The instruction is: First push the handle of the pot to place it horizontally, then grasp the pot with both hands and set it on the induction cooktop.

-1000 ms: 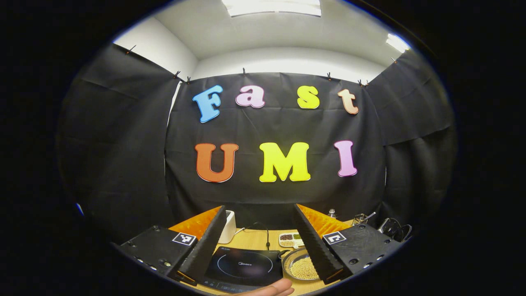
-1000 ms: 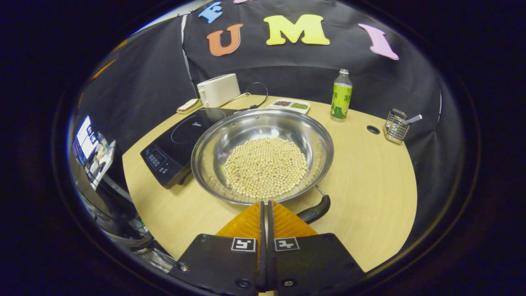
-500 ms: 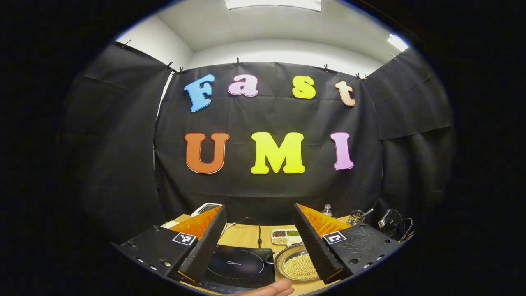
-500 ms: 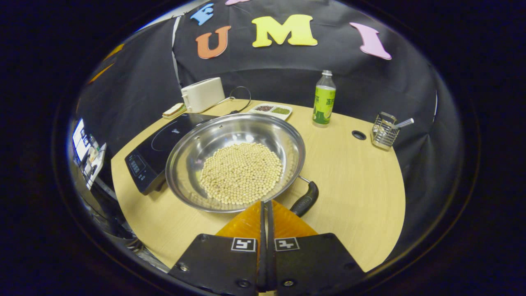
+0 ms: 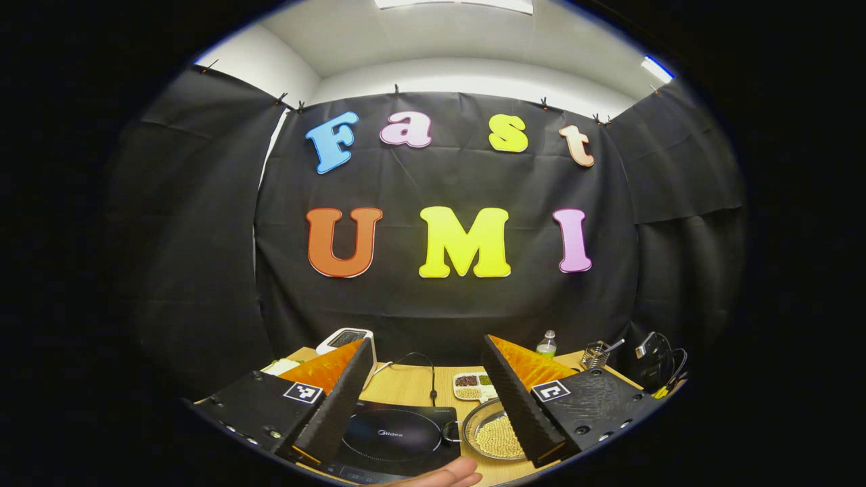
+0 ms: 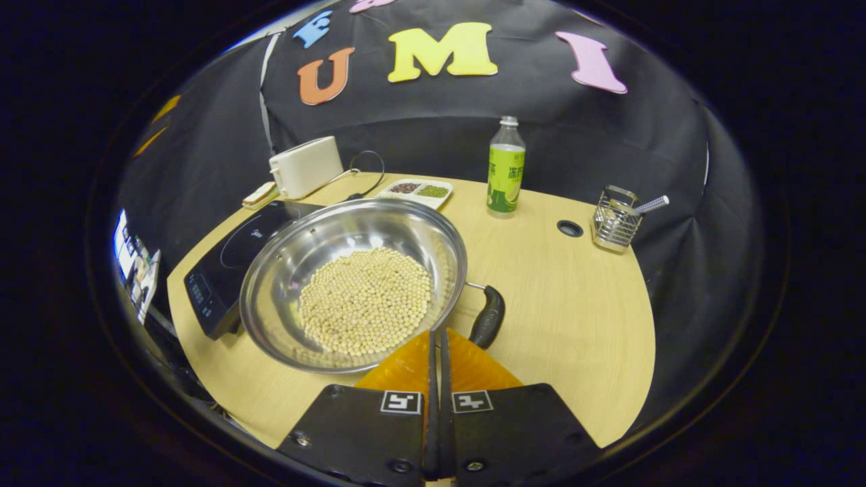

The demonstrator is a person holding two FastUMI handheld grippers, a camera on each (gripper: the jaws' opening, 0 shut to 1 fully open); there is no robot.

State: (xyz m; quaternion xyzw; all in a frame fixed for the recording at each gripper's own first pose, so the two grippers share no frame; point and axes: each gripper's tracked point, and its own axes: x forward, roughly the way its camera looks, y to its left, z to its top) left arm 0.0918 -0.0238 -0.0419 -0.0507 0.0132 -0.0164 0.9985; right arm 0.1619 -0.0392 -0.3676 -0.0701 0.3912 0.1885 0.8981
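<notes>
Steel pot of pale beans sitting on the wooden tabletop, its left rim just beside and partly overlapping the black induction cooktop. Black pot handle sticking out at the right, angled toward the camera. Right tongs pressed together with nothing between them, tips low at the pot's near rim, just left of the handle. Left tongs spread wide and held high, framing cooktop and pot far below; a fingertip at the bottom edge. Behind the pot: white toaster, divided tray of grains, green-labelled bottle, wire utensil holder, all well apart from the tongs.
</notes>
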